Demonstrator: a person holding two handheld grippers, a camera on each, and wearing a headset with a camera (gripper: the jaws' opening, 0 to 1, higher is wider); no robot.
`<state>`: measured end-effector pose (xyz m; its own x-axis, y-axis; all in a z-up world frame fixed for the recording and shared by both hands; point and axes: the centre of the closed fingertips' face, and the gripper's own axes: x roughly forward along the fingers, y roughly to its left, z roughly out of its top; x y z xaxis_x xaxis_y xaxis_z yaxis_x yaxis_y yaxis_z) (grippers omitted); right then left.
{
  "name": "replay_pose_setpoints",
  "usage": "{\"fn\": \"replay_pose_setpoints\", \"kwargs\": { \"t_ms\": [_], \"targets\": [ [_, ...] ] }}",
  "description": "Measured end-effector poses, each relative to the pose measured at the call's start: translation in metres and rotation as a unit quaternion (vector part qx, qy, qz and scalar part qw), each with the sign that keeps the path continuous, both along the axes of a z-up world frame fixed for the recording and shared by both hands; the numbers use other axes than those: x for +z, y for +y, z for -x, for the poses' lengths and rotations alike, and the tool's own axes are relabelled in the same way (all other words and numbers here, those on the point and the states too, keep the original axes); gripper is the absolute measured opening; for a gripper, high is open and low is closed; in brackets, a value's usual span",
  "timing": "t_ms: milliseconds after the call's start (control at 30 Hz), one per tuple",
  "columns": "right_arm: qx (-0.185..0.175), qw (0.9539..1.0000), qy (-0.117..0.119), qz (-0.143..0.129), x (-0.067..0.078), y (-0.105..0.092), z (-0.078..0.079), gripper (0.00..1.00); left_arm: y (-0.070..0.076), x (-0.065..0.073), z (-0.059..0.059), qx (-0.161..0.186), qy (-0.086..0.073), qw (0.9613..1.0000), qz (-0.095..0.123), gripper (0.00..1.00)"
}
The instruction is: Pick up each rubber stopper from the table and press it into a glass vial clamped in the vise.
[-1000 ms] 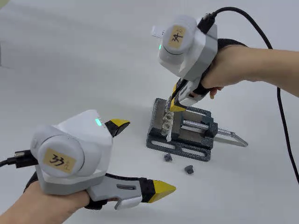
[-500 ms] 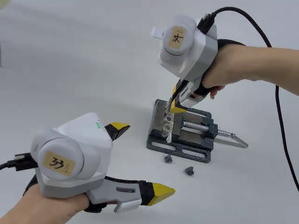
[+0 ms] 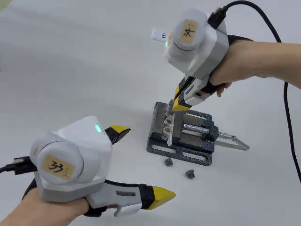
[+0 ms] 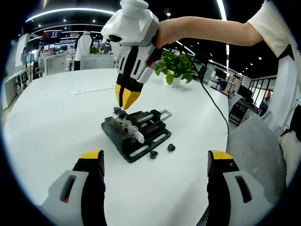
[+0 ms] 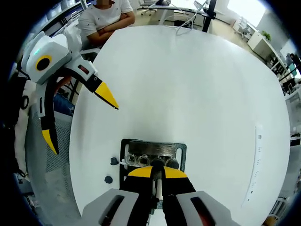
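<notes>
The table (image 3: pixel 70 61) is finished in plain white, smooth and matt, with barely any shine picked up. The vise (image 3: pixel 186 150) looks to be cast in dark metal, left matt and a bit grainy, while its screw (image 3: pixel 196 128) and handle (image 3: pixel 233 139) are kept as bare bright metal. The vials (image 3: pixel 167 126) are clear glossy glass. The loose stoppers (image 3: pixel 168 161) are dull dark-grey rubber, by the look of it. The left gripper (image 3: pixel 146 161) and right gripper (image 3: pixel 178 106) are shelled in smooth white plastic with a soft sheen, and the jaw tips are done in yellow and black plastic. A tan paper label (image 3: pixel 57 168) is stuck on each shell. The cable (image 3: pixel 263 28) is sheathed in slightly glossy black.
</notes>
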<state>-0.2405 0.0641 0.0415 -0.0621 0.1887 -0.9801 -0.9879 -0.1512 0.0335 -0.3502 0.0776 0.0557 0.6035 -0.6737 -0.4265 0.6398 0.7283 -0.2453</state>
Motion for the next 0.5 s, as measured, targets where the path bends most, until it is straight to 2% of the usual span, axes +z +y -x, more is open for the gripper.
{"fn": "replay_pose_setpoints", "kwargs": {
  "t_ms": [233, 500],
  "targets": [
    [0.001, 1.0000, -0.001, -0.004, -0.0077, 0.0004, -0.0035, 0.00, 0.0002, -0.0023, 0.0023, 0.001, 0.003, 1.0000, 0.001, 0.89],
    [0.004, 1.0000, 0.002, -0.009, -0.0083, 0.0046, 0.0008, 0.00, -0.0002, -0.0070, 0.0055, 0.001, 0.008, 1.0000, 0.002, 0.89]
  ]
}}
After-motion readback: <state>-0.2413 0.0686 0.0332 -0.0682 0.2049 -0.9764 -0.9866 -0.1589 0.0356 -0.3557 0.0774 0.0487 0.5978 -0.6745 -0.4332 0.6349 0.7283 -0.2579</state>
